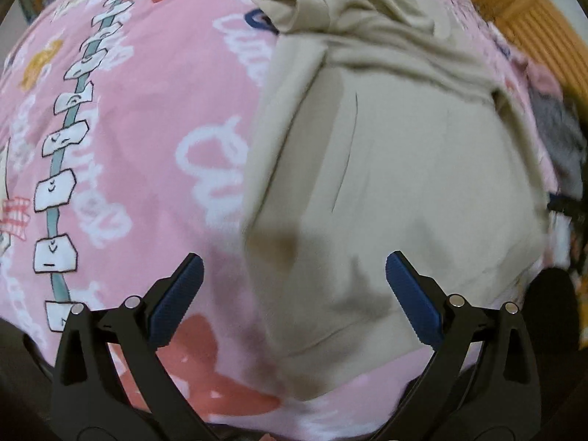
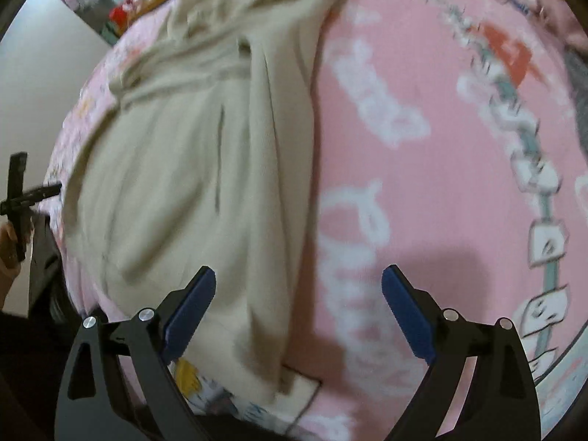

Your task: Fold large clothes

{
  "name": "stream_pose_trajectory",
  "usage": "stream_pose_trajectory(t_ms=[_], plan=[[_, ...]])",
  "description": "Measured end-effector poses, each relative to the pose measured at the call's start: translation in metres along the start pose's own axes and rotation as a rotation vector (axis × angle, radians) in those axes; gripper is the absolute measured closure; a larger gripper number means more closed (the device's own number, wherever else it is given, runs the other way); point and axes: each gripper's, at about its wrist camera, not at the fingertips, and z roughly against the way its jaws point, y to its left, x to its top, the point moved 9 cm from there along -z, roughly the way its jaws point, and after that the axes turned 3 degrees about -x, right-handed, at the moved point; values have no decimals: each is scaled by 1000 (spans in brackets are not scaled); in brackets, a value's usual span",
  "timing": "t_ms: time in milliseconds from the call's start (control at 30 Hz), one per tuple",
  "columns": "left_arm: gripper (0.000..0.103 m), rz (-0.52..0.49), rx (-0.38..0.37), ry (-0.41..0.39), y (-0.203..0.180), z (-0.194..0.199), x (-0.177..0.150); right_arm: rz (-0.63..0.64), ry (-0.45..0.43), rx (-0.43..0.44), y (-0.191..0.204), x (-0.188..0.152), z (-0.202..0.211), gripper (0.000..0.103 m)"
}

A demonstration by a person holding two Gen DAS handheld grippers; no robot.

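A beige garment [image 1: 397,183] lies spread on a pink patterned bedsheet [image 1: 147,128], its far end bunched and creased. In the left wrist view it fills the right half, and my left gripper [image 1: 294,279] hangs open and empty above its near left edge. In the right wrist view the same beige garment [image 2: 191,169] lies on the left, on the bedsheet [image 2: 422,183]. My right gripper [image 2: 298,296] is open and empty over the garment's right edge, its left finger above the cloth. The left gripper also shows in the right wrist view [image 2: 22,198] at the far left edge.
A wooden floor or frame [image 1: 533,25] lies beyond the bed at the upper right. Dark grey cloth [image 1: 558,136] lies at the bed's right edge. A pale wall [image 2: 40,84] and clutter [image 2: 121,11] stand past the bed on the left.
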Motion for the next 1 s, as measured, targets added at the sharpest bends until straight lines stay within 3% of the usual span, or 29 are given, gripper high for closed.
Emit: stream_pose_trajectory(t_ms=[100, 167, 267, 367, 433, 533, 600, 700, 733, 767, 800, 867, 1000], plan=[[6, 25, -19, 43, 2, -13, -16, -41, 37, 98, 6, -15, -16, 14], [6, 42, -23, 58, 6, -22, -24, -19, 39, 88, 9, -19, -25, 10], [6, 199, -208, 99, -1, -36, -38, -3, 47, 87, 11, -19, -34, 7], [6, 276, -196, 80, 6, -44, -44, 16, 67, 72, 11, -18, -40, 7], [6, 305, -190, 71, 6, -47, -46, 91, 95, 6, 14, -21, -48, 6], [6, 236, -166, 98, -12, -44, -50, 186, 102, -48, 18, -27, -52, 6], [6, 191, -127, 129, -21, -47, -55, 164, 92, -63, 20, -25, -51, 7], [6, 156, -43, 150, -30, -50, -60, 190, 66, -102, 28, -24, -46, 22], [6, 171, -24, 142, -30, -50, -59, 211, 56, -108, 32, -23, -42, 34], [6, 190, -21, 131, -30, -50, -58, 223, 52, -106, 34, -24, -39, 53], [6, 223, -26, 119, -29, -50, -57, 235, 51, -91, 37, -24, -35, 57], [7, 258, -48, 111, -29, -50, -56, 236, 71, -80, 37, -24, -35, 56], [24, 184, 27, 116, -33, -42, -55, 128, 140, 32, 28, -24, -35, 55]])
